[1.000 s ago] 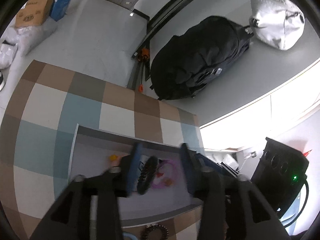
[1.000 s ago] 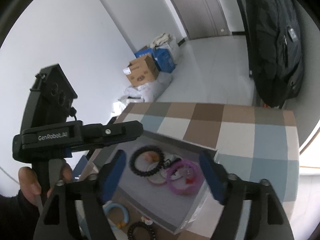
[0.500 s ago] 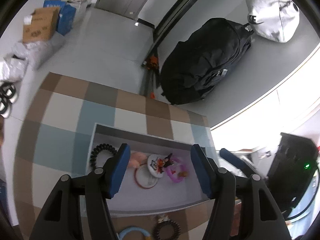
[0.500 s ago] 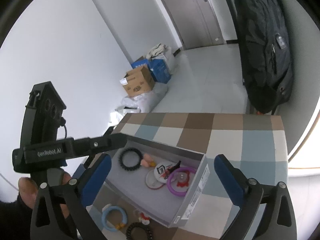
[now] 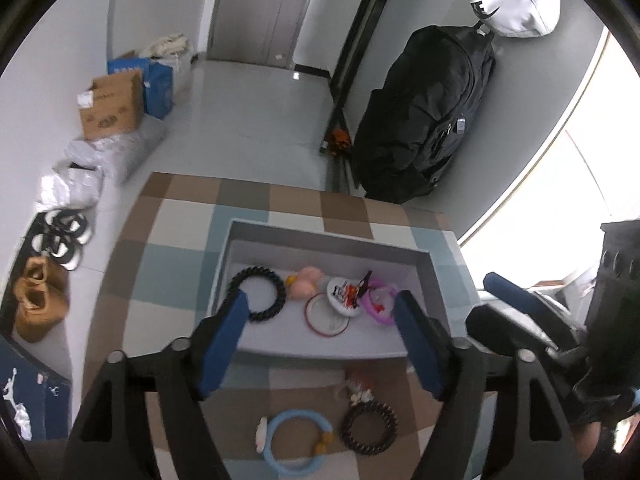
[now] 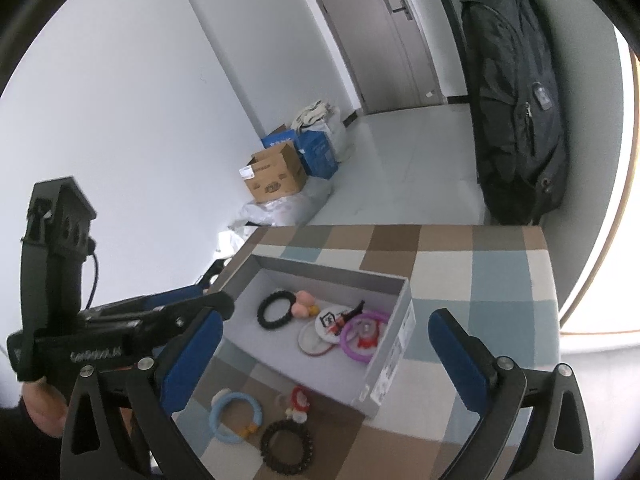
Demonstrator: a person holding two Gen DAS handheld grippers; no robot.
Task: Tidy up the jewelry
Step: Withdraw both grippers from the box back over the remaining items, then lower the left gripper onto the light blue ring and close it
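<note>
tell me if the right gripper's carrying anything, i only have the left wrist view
Observer: No. The right gripper is wide open and empty; its jaws have just been opening.
Operator: ok, anything on the box's outside that i can't see
Observer: Yes. A white label is stuck on the outer end wall of the box, on the right gripper's side.

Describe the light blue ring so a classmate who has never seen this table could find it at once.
Start at the grey box on the checked tablecloth. The light blue ring lies outside it, beside a dark beaded bracelet. Only it is pale blue.
</note>
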